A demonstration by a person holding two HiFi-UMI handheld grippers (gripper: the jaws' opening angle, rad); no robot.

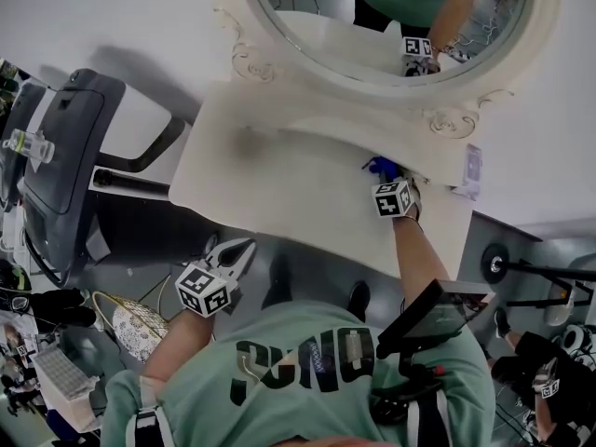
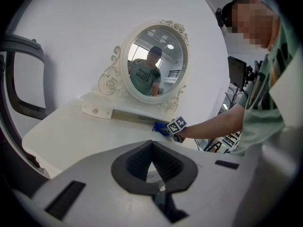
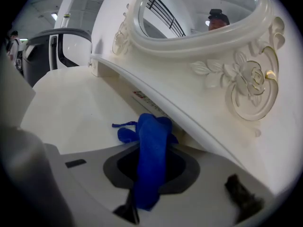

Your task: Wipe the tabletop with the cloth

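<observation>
A blue cloth [image 3: 150,151] is pinched between my right gripper's [image 3: 151,141] jaws, which are shut on it. In the head view the cloth [image 1: 380,167] pokes out ahead of the right gripper [image 1: 391,182] at the back right of the cream tabletop [image 1: 279,194], close under the mirror's base. The left gripper view also catches the cloth [image 2: 161,128] far off. My left gripper [image 1: 238,252] hangs off the table's near edge, above the floor, jaws closed with nothing between them [image 2: 152,156].
An oval mirror [image 1: 391,26] in an ornate cream frame stands along the table's back edge. A dark treadmill [image 1: 65,156] sits left of the table. A basket [image 1: 135,329] and bags lie on the floor at lower left.
</observation>
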